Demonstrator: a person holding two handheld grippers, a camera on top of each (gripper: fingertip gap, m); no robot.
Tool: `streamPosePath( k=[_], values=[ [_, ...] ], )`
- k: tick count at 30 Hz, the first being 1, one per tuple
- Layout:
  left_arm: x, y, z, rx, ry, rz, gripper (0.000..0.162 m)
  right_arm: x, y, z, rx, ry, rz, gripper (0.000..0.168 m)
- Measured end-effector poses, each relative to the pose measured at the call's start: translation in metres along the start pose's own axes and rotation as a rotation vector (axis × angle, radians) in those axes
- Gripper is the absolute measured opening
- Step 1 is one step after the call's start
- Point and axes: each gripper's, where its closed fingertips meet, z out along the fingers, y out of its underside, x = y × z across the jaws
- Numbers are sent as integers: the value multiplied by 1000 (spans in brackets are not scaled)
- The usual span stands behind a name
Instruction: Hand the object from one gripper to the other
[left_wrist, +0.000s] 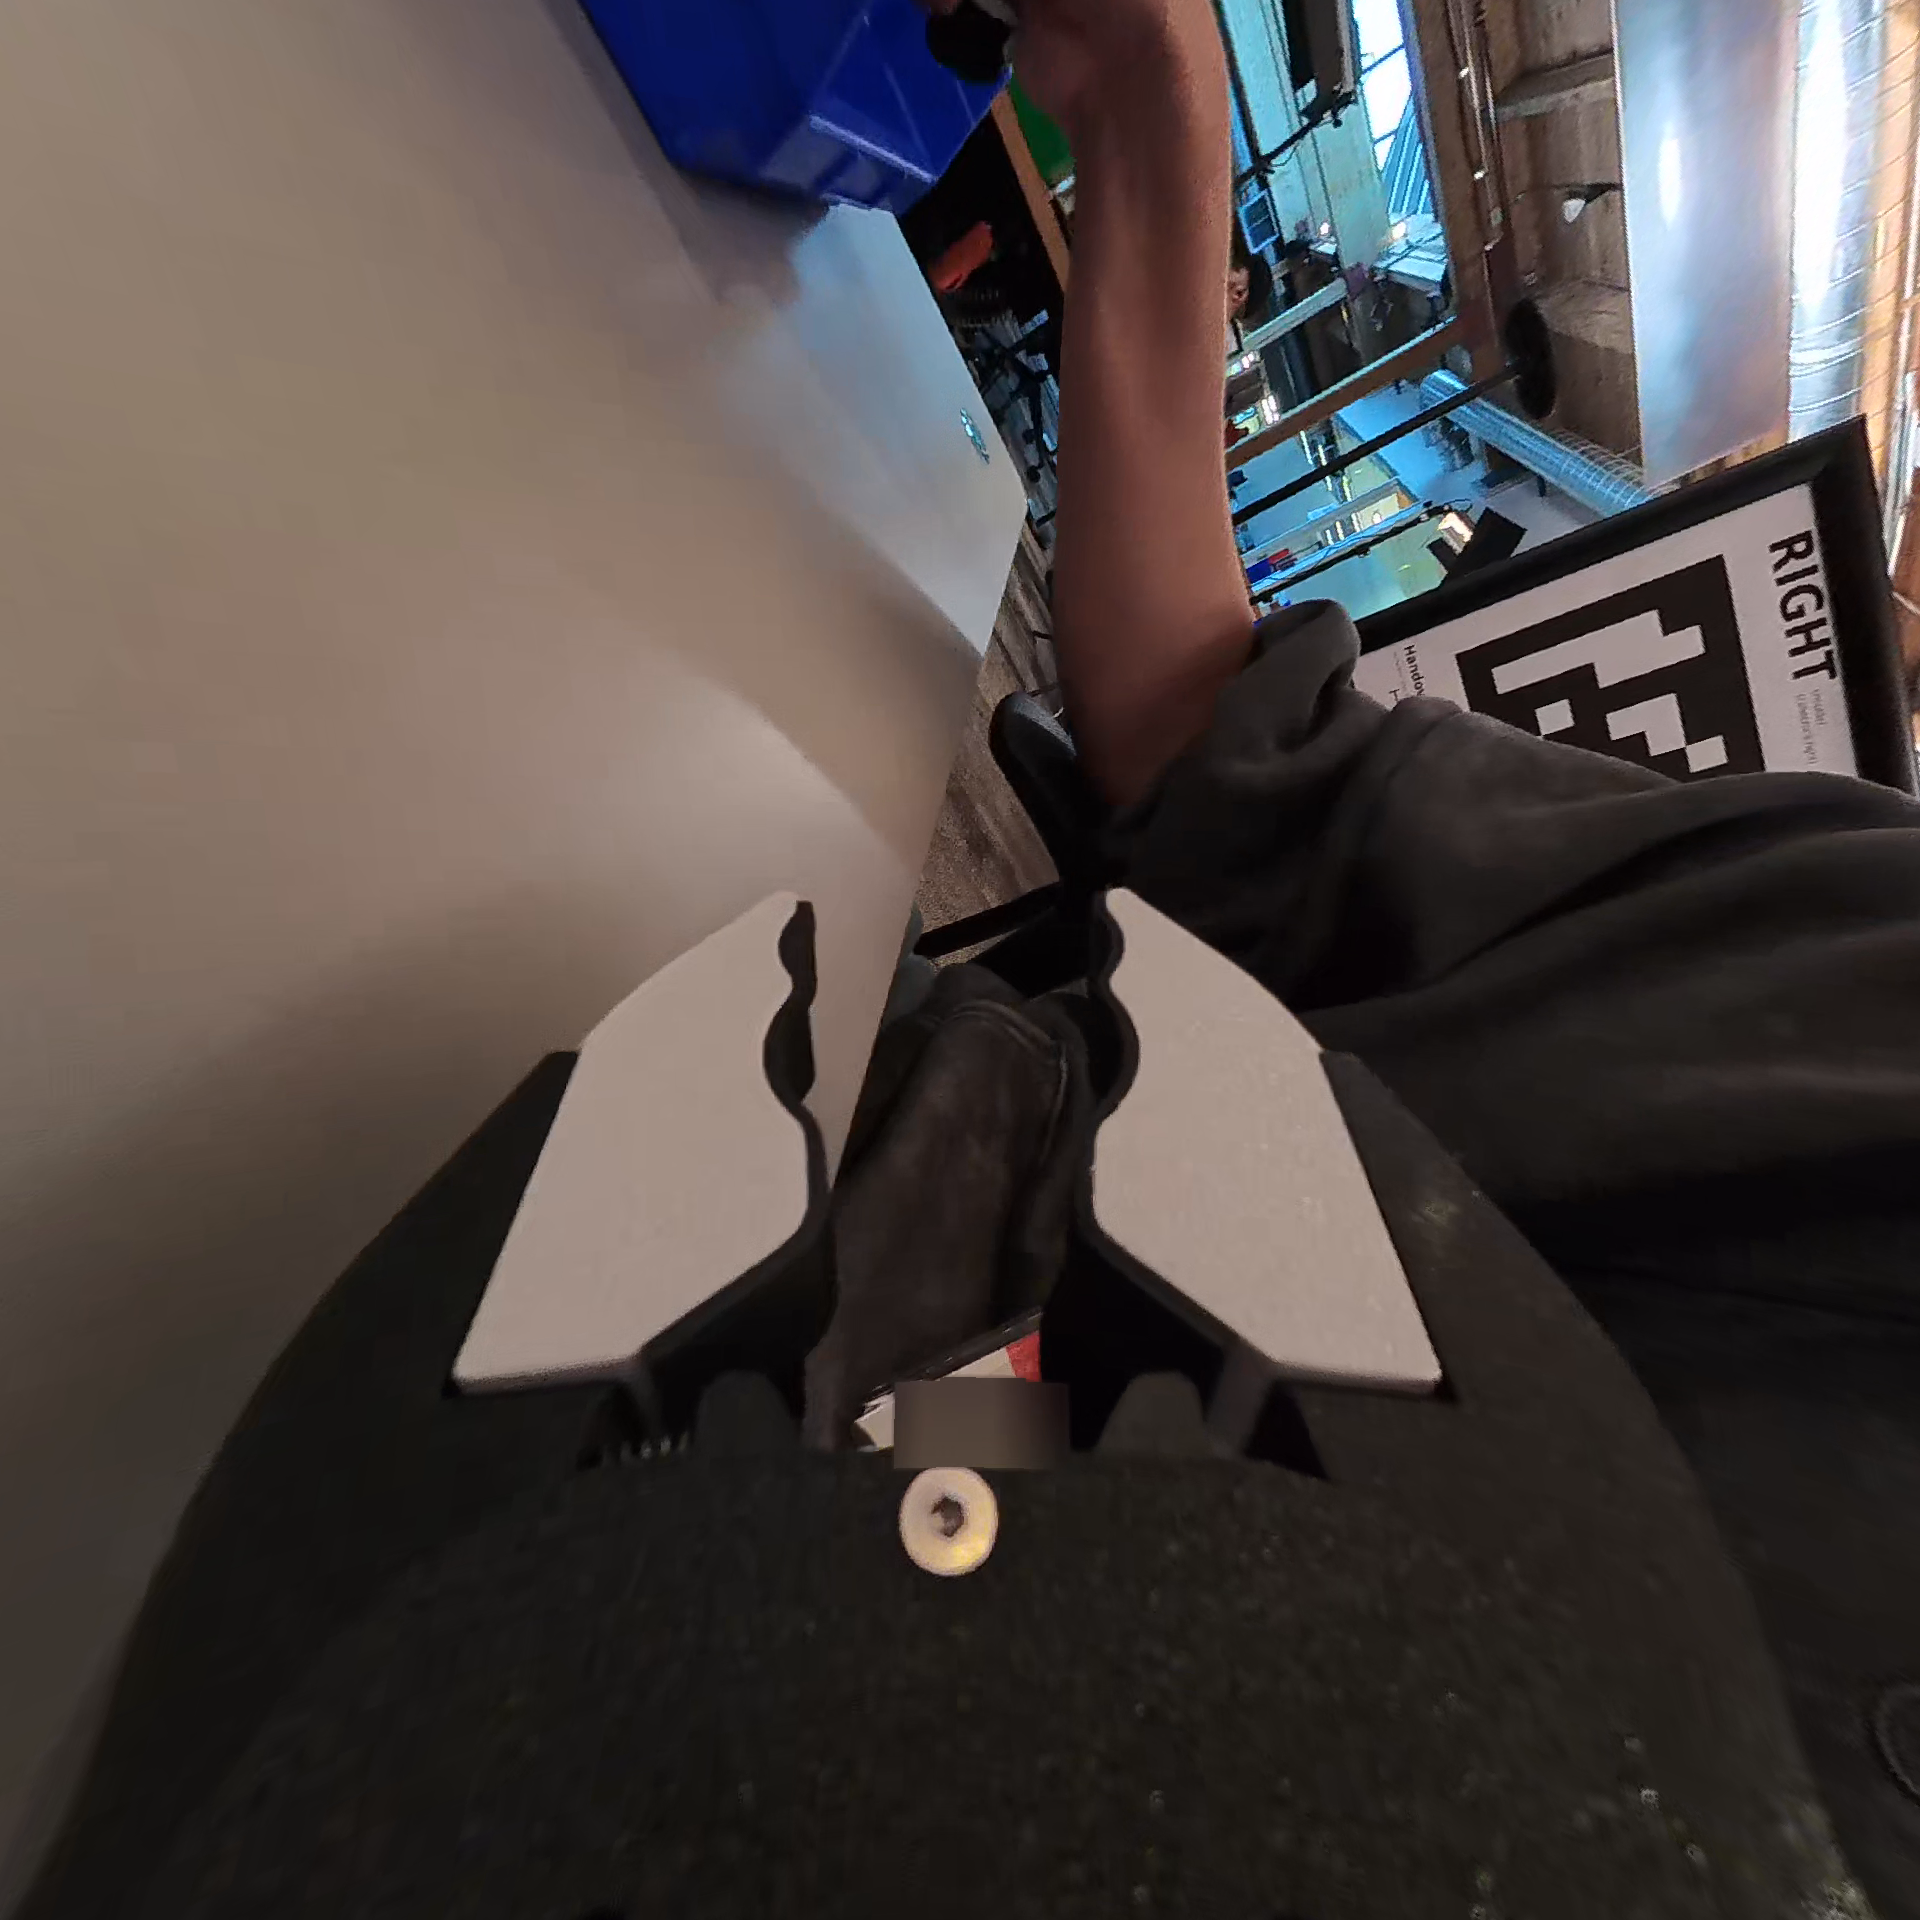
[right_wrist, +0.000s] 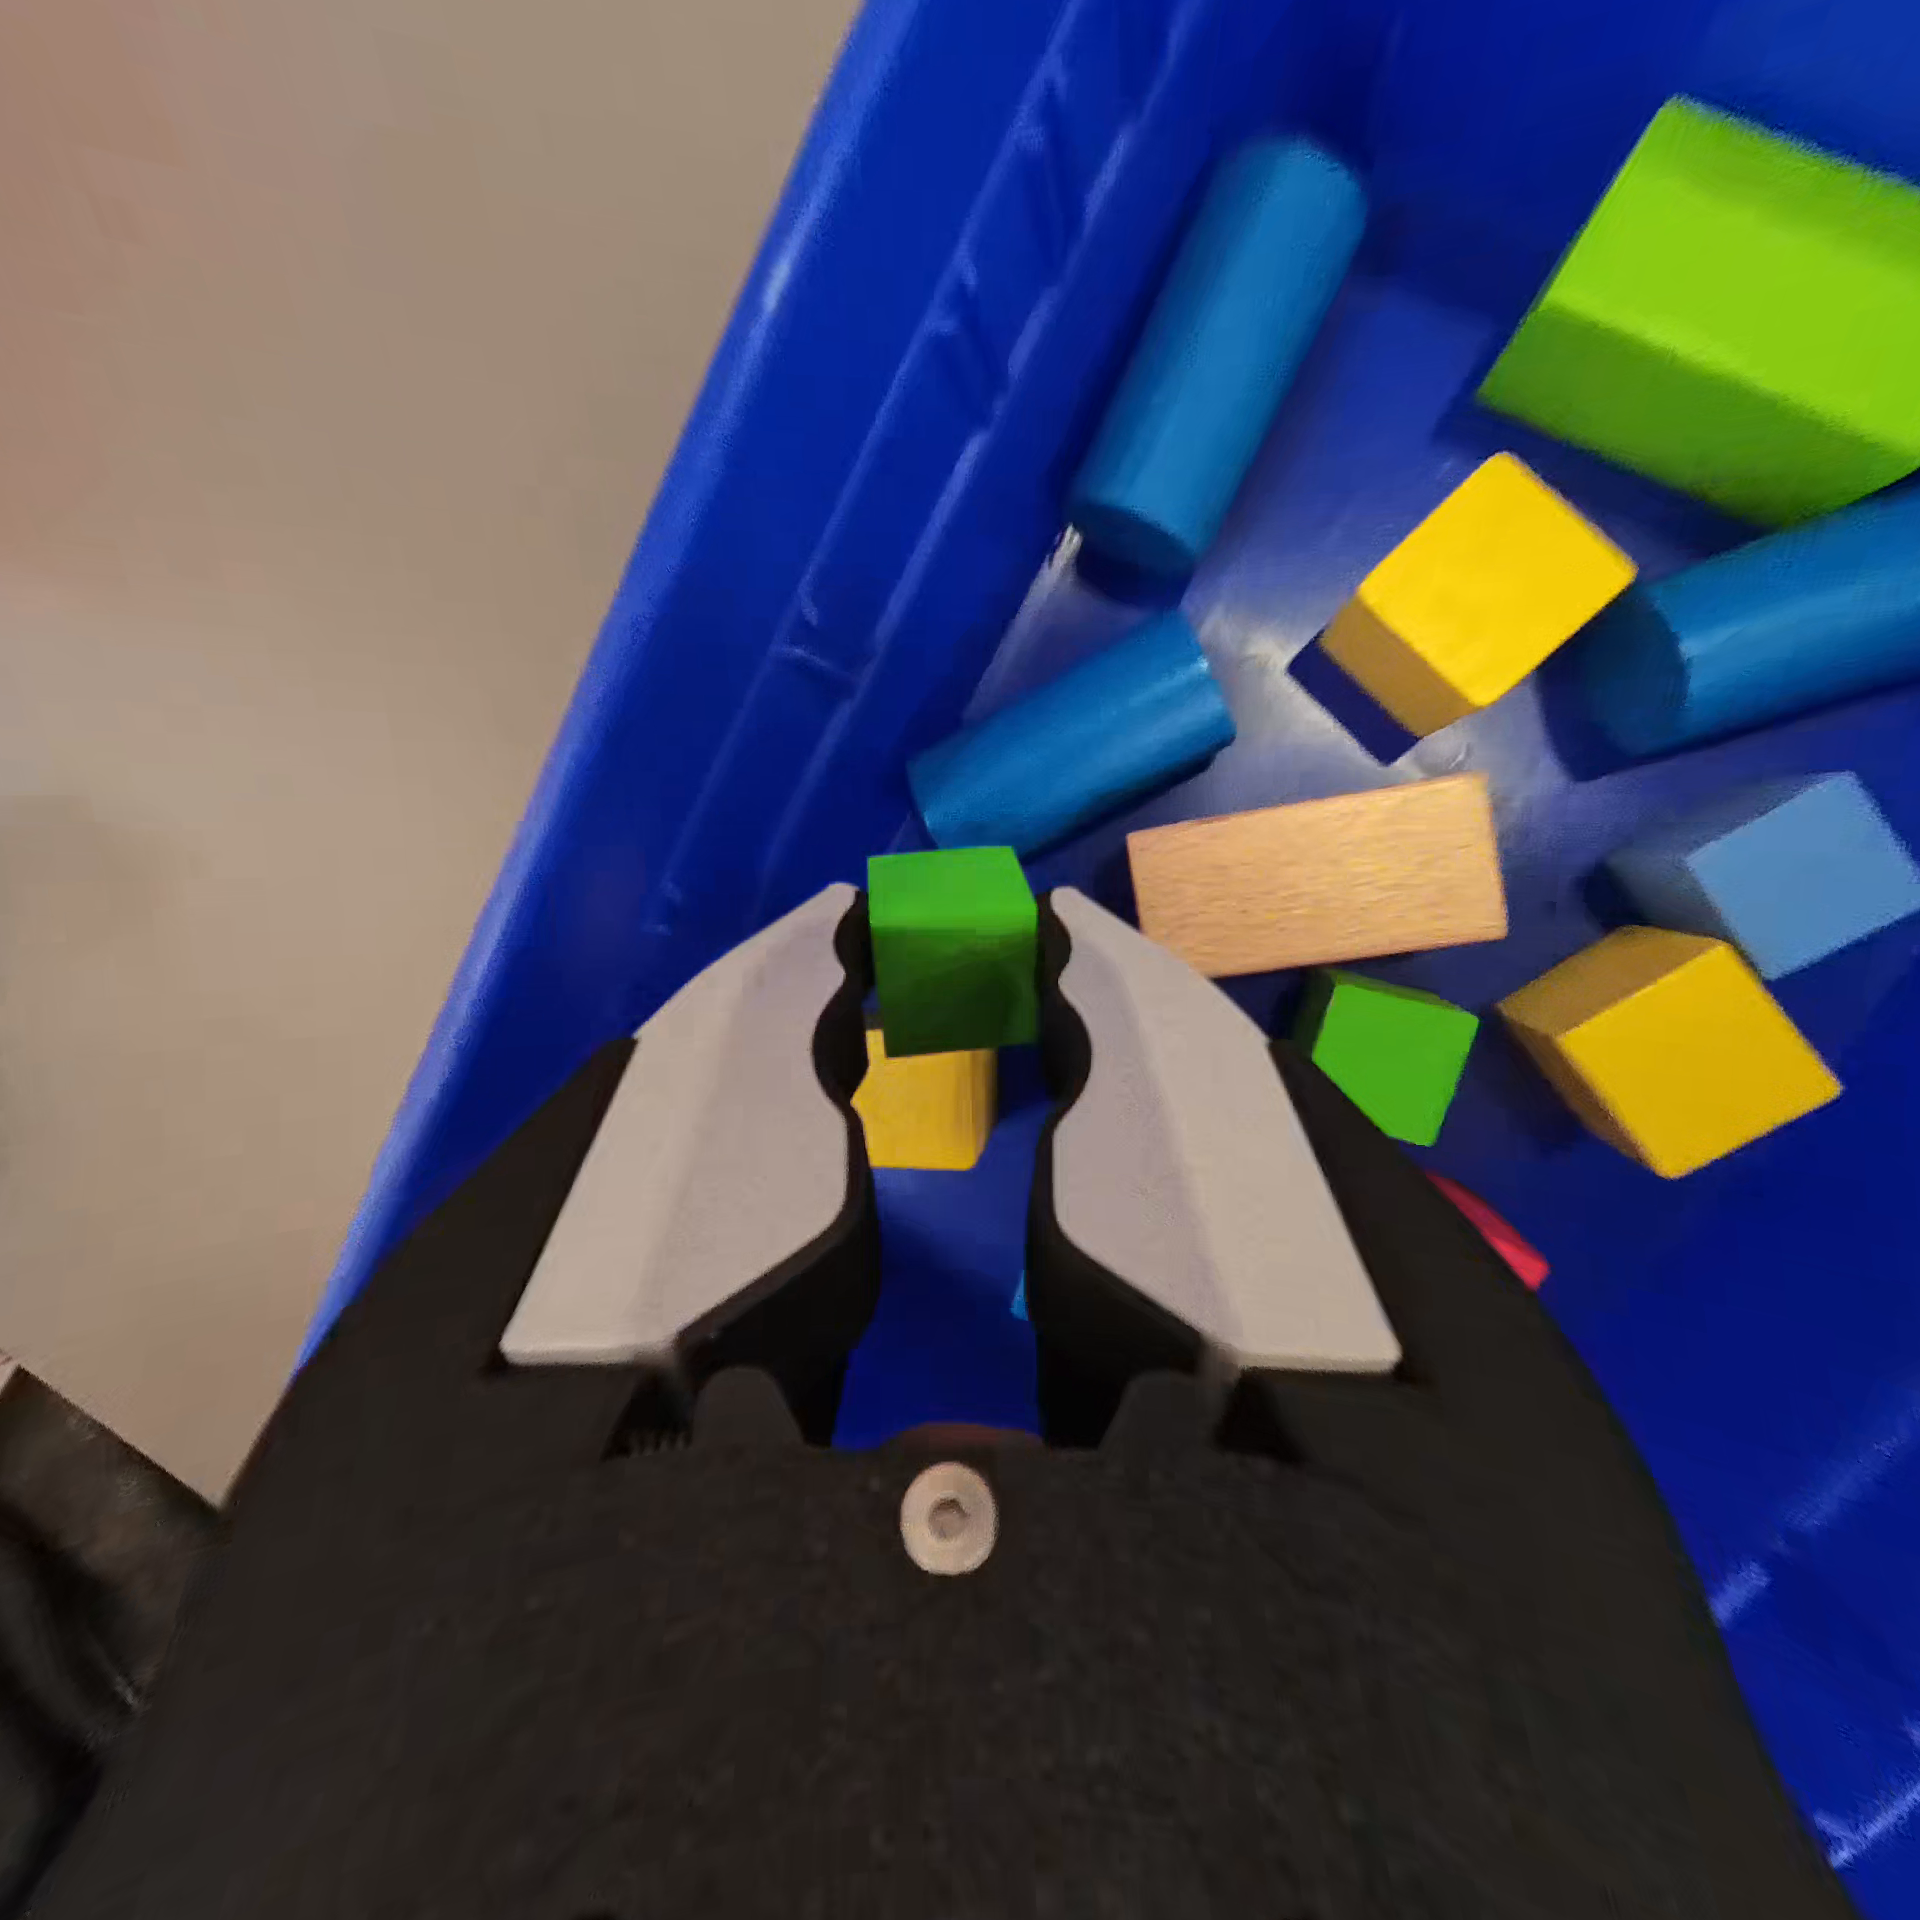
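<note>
The object is a small green cube (right_wrist: 951, 945) with plain painted faces. It sits between the fingertips of the right gripper (right_wrist: 951, 925), touching both, slightly tilted, raised over the near left corner of the blue bin (right_wrist: 831, 520).

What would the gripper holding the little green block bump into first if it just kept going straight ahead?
Probably the floor of the blue bin. The right gripper, shut on the green cube, points down into it, with a blue cylinder lying just beyond the cube. Depth is unclear, so the cylinder could come first.

Both wrist cams share bin (right_wrist: 790, 436), prob.
</note>
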Motion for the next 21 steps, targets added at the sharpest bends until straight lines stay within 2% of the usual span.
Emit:
streamPosePath(
  k=[9, 14, 16, 18, 19, 21],
  values=[
    [2, 6, 2, -37, -21, 33, 50, 19, 30, 28, -321, 218, -63, 29],
    [-3, 14, 7, -86, -90, 87, 50, 10, 38, 27, -392, 214, -52, 29],
    [-3, 15, 8, -91, -98, 95, 50, 6, 38, 28, -383, 201, -62, 30],
    [-1, 13, 7, -81, -90, 91, 50, 6, 35, 23, -360, 186, -66, 44],
    [0, 11, 7, -72, -86, 93, 50, 5, 30, 15, -323, 188, -74, 54],
    [3, 6, 3, -42, -91, 118, 50, 2, 13, -20, -191, 222, -98, 57]
  ],
)
